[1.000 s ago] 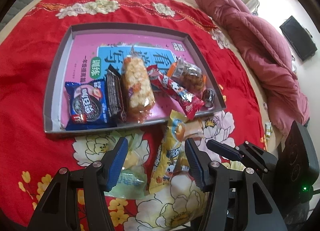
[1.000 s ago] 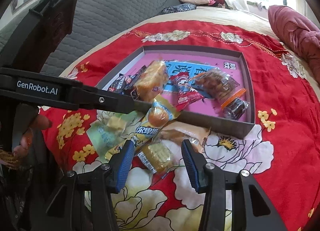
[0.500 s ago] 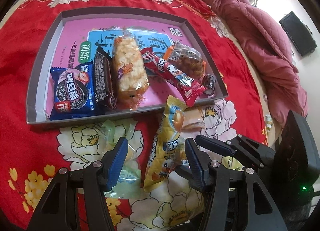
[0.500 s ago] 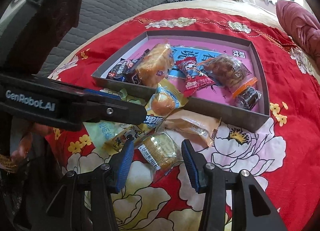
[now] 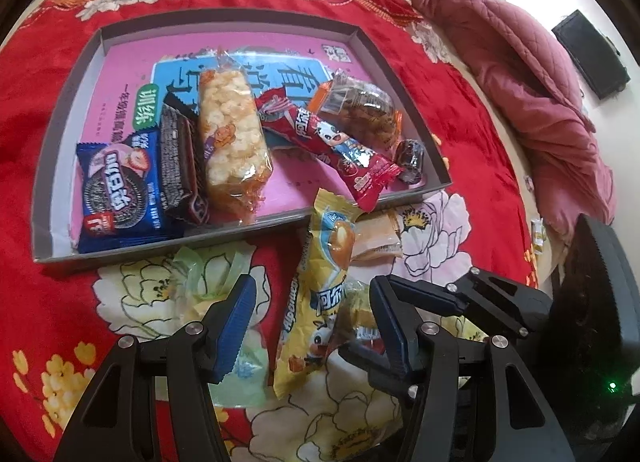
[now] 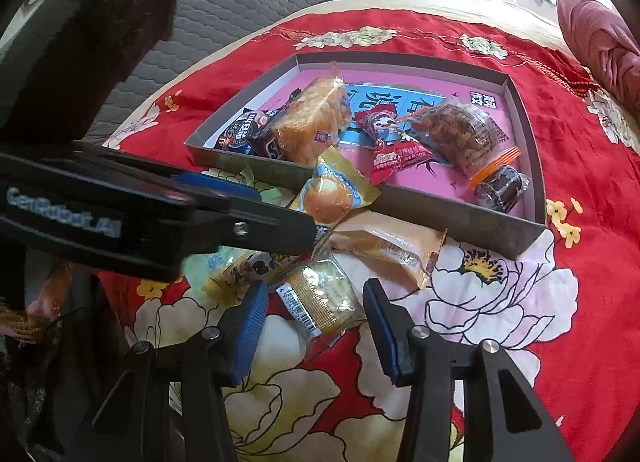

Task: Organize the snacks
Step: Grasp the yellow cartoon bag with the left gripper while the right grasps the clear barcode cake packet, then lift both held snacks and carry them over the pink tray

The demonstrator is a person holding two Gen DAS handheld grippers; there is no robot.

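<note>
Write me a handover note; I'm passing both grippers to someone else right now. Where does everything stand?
Left gripper: jaws open, empty, over the long yellow packet.
Right gripper: jaws open, straddling the small clear-wrapped cake, not gripping.
Done: six snacks lie in the grey tray.
Left: on the red bedspread remain the yellow packet (one end on the tray's rim), the cake, the tan packet and the pale green packet.

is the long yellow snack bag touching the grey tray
Touching. The right wrist view shows the yellow snack bag lying with its top end up against the tray front wall, no gap between them.
</note>
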